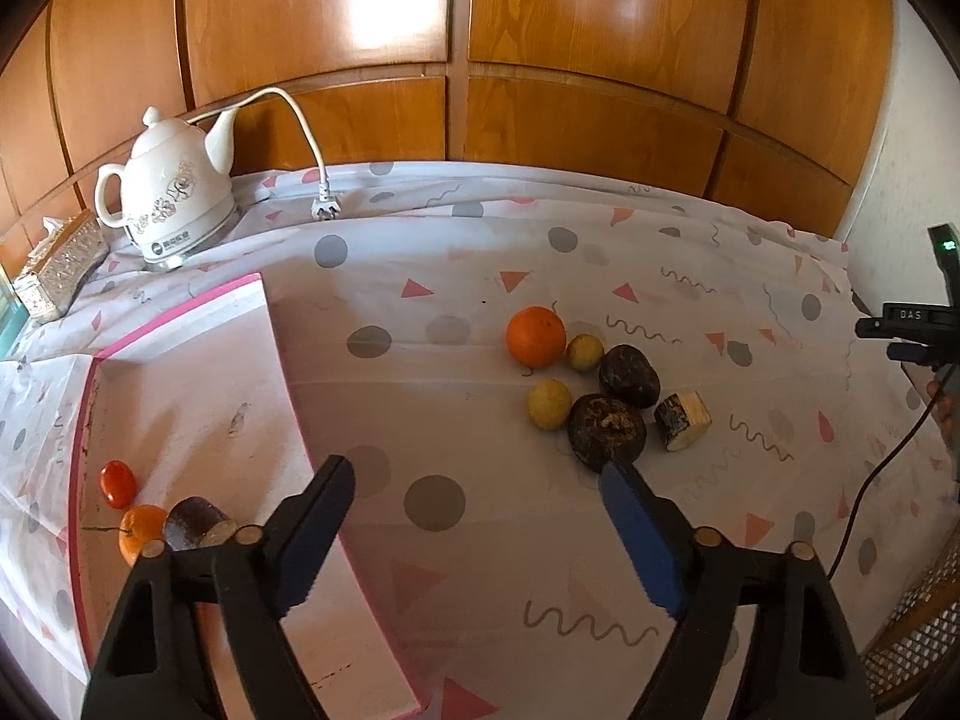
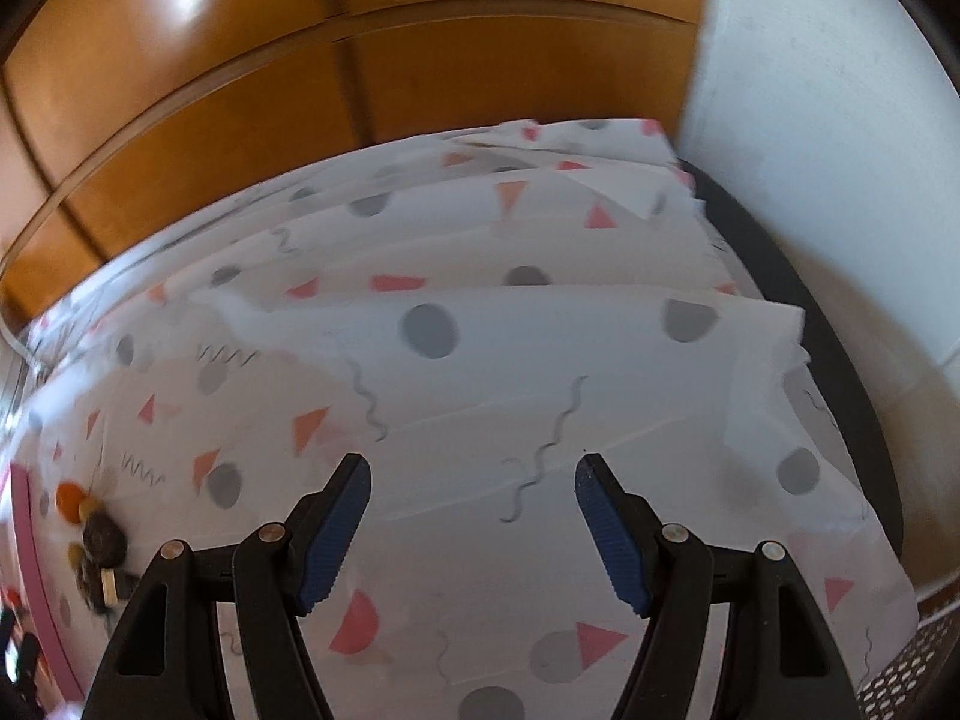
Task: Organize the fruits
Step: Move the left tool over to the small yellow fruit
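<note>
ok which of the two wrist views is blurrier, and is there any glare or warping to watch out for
The right wrist view is blurrier: the patterned tablecloth and the fruit pile at its left edge are smeared. The left wrist view is sharp; the orange is crisp. Both show bright glare on the wooden panels, and fisheye distortion bows the panel lines and table edge.

Left wrist view: sharp, daylit, colours slightly washed out. Two bright glare patches sit on the varnished wooden panels (image 1: 456, 48). The kettle (image 1: 174, 198) and fruits cast soft shadows on the tablecloth (image 1: 420, 240). Right wrist view: motion blur smears the tablecloth pattern and panels. Both views bend straight lines strongly toward the edges, with black corner vignetting.
</note>
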Tool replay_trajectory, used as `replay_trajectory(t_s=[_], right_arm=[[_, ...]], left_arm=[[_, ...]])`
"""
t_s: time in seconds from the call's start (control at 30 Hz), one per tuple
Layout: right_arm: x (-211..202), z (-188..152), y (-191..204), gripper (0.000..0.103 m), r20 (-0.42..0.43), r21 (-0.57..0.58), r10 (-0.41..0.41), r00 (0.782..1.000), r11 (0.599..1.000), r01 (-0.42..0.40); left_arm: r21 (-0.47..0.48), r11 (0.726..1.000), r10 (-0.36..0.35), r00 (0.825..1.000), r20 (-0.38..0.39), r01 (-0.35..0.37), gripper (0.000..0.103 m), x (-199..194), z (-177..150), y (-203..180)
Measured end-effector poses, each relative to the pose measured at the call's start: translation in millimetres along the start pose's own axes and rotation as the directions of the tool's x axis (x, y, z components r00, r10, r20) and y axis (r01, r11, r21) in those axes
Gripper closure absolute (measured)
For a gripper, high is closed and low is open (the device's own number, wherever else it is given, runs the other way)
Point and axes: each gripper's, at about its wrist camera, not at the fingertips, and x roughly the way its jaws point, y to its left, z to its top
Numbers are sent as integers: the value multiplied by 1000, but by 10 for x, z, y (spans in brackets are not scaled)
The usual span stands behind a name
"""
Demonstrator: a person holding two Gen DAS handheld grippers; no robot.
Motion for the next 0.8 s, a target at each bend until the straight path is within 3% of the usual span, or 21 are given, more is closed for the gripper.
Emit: replay_trajectory(t_s=[0.17,0.33,0.5,0.63,0.8], right_arm=[[-91,64,-305,31,33,137,-30,999,990,25],[-120,83,-687,31,32,310,-47,998,950,35],[-82,67,-848,31,9,385,-34,999,922,28],[-37,80,-835,31,-1,378,-22,1000,926,20],[-35,81,-795,31,-5,358,-17,1000,933,18]], left_arm=[[-1,1000,-26,999,-35,26,36,156,93,-15],[-64,995,-87,990,-110,80,62,420,199,44],[-131,982,-158,975,-157,138,66,644,306,26],[-165,974,-181,968,-173,153,66,807,402,-25],[-234,955,-237,947,-219,184,66,1025,461,-45]])
